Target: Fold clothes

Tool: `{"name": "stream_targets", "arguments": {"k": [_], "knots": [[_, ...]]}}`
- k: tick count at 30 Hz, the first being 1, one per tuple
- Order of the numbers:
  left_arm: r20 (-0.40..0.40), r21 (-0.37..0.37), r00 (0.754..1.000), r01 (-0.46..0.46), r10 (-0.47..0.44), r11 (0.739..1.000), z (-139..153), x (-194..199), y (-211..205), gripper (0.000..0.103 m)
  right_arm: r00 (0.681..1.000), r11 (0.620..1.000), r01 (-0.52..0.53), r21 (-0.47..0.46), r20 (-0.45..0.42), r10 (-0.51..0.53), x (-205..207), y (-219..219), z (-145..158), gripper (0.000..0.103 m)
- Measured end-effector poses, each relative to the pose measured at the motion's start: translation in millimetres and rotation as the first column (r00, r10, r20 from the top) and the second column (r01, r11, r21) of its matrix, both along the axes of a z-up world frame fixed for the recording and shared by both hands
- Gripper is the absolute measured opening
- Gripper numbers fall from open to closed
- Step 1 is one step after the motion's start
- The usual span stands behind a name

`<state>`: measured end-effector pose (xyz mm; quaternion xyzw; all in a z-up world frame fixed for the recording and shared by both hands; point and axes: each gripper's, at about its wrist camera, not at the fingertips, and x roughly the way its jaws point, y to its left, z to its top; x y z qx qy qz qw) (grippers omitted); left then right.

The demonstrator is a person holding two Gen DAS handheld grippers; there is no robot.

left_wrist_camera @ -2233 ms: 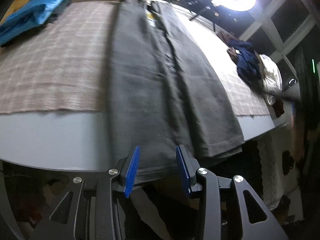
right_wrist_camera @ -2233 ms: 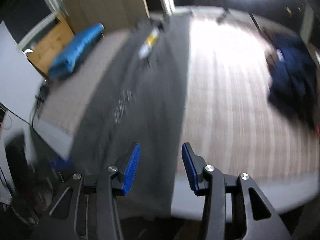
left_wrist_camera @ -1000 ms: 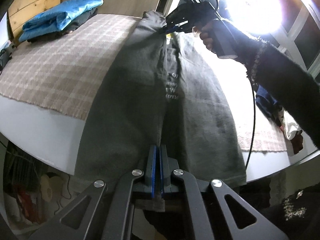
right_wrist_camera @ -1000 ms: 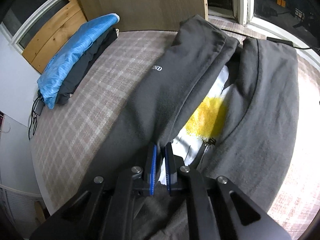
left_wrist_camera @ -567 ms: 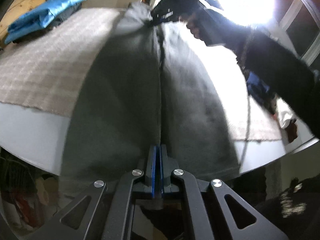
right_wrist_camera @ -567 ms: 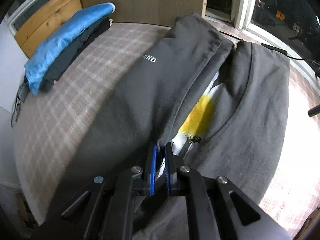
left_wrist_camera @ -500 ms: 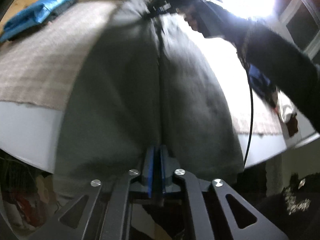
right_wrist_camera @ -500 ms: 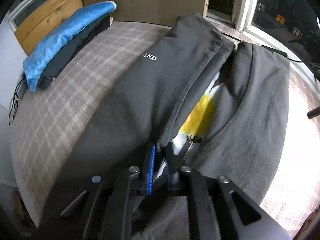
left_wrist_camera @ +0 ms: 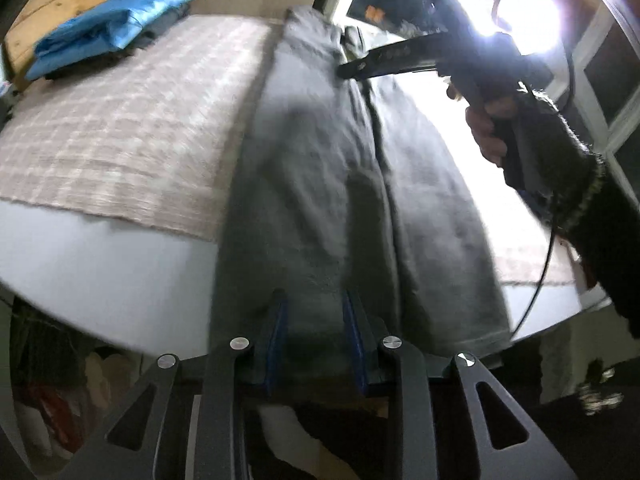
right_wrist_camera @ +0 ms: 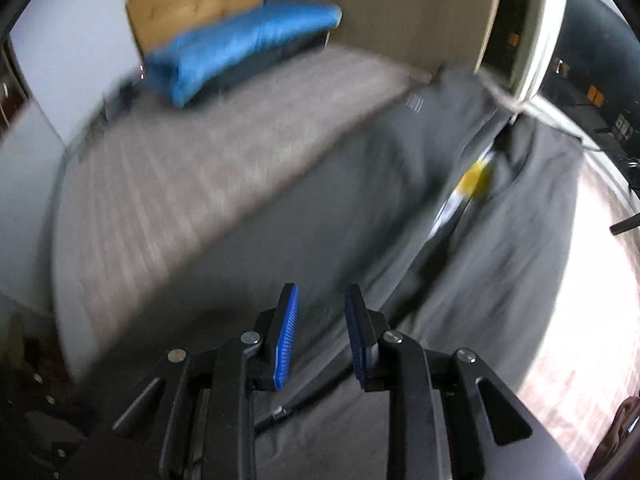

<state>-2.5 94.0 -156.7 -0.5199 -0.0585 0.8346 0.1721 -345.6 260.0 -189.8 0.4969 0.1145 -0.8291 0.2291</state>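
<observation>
The dark grey shirt [left_wrist_camera: 320, 184] is lying lengthwise across the checked cloth [left_wrist_camera: 132, 128] on the bench [left_wrist_camera: 100, 264], both sides folded inward, its hem hanging over the near edge. The left gripper [left_wrist_camera: 316, 344] is opening, hem cloth loose between its jaws, unpinched. The right gripper [right_wrist_camera: 322, 332] is opening too, above the shirt, jaws empty. The fabric looks soft, light and limp; it will likely sag unless both hem corners are pinched through all layers.
</observation>
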Motion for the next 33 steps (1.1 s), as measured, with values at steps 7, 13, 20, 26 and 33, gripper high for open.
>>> {"name": "stream_targets", "arguments": {"k": [7,13,20,26,33], "knots": [[-0.009,-0.010,0.999,0.053,-0.053,0.999,3.5,2.6,7.6,0.026,0.999,0.998,0.044,-0.053,-0.029,-0.045,-20.1,27.4,17.9,0.026],[0.043,0.007,0.998,0.035,-0.035,0.999,-11.9,-7.3,3.9,0.026,0.994,0.982,0.095,-0.163,-0.043,-0.103,-93.8,30.4,28.0,0.026],[0.042,0.008,0.998,0.043,-0.044,0.999,-10.8,-7.1,6.6,0.028,0.974,0.971,0.228,-0.074,0.029,-0.226,-197.4,21.3,-9.3,0.026],[0.062,0.029,0.998,0.026,-0.028,0.999,-5.8,-6.6,-3.1,0.028,0.962,0.928,0.273,-0.253,0.066,-0.264,-188.7,55.4,16.9,0.025],[0.061,0.058,0.998,-0.025,0.022,0.998,25.9,-6.6,-55.7,0.030,0.949,0.863,0.301,-0.405,0.035,-0.315,-30.2,108.3,91.8,0.043]]}}
